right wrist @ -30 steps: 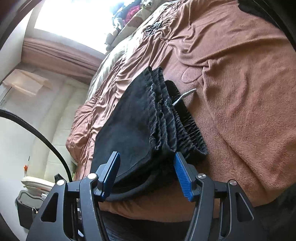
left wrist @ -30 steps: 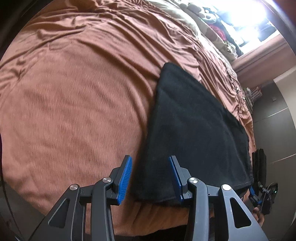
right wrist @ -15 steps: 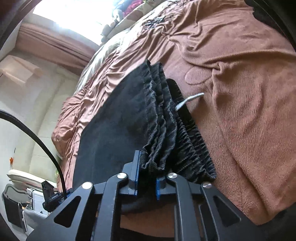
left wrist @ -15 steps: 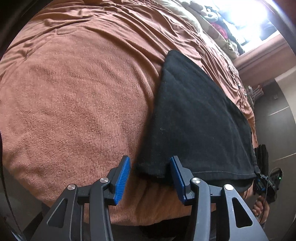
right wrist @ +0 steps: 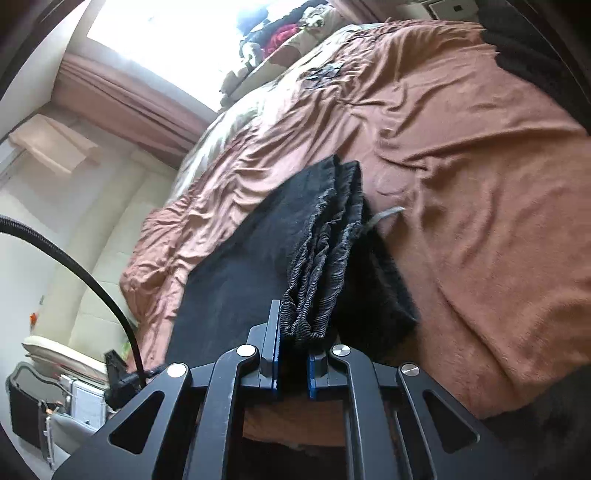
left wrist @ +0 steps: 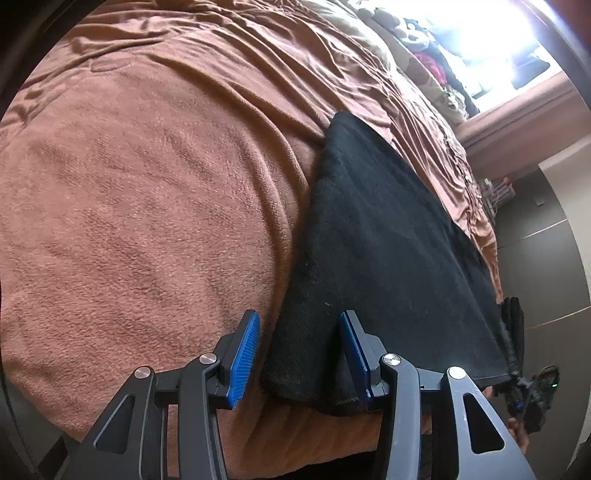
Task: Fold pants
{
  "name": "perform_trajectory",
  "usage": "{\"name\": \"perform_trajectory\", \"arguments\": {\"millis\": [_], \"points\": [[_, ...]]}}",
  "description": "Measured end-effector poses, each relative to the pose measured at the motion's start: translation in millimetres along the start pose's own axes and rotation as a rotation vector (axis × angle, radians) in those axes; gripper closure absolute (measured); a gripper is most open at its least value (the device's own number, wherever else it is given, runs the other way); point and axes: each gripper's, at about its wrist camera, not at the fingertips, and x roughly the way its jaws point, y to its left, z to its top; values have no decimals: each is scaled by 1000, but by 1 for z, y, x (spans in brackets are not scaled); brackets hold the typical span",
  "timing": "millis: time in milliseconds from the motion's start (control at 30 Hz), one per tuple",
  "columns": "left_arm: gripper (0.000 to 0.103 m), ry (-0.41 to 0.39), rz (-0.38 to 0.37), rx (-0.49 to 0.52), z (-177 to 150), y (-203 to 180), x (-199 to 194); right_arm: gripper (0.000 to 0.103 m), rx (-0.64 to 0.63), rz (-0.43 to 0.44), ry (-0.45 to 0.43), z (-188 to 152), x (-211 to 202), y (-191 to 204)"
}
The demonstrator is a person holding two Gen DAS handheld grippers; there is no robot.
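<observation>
From the left wrist, the black pants (left wrist: 388, 258) lie folded flat on the brown blanket (left wrist: 147, 203) of the bed, near its front edge. The left tongs (left wrist: 299, 350) stand open, their blue pads either side of the near corner of the pants without pressing it.

From the right wrist, the right tongs (right wrist: 293, 363) are clamped on the ribbed waistband (right wrist: 317, 266), lifting it off the blanket (right wrist: 480, 221). A grey drawstring (right wrist: 384, 216) pokes out beside it.

Window (right wrist: 155, 48) overexposed; pile (right wrist: 280, 33) on bed's far end indistinct.
</observation>
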Motion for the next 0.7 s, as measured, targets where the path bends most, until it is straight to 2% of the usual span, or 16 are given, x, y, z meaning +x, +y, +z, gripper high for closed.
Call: {"name": "perform_trajectory", "arguments": {"millis": [100, 167, 233, 333, 400, 433, 467, 533, 700], "points": [[55, 4, -26, -6, 0, 0, 5, 96, 41, -31, 31, -2, 15, -19], [55, 3, -46, -14, 1, 1, 8, 95, 86, -7, 47, -3, 23, -30], [55, 2, -57, -18, 3, 2, 9, 92, 106, 19, 48, -3, 22, -31], [55, 0, -72, -19, 6, 3, 9, 88, 78, -5, 54, -4, 11, -24], [55, 2, -86, -19, 6, 3, 8, 83, 71, -21, 53, -6, 2, -22], [55, 3, -94, -21, 7, 4, 9, 74, 72, -26, 51, -5, -1, -23], [55, 3, -100, -24, 8, 4, 11, 59, 75, -30, 49, -6, -4, -24], [55, 11, -111, -37, 9, 6, 14, 47, 83, -28, 42, -6, -9, -26], [57, 16, -131, -56, 9, 7, 19, 46, 139, -17, 85, -10, 6, -44]]}}
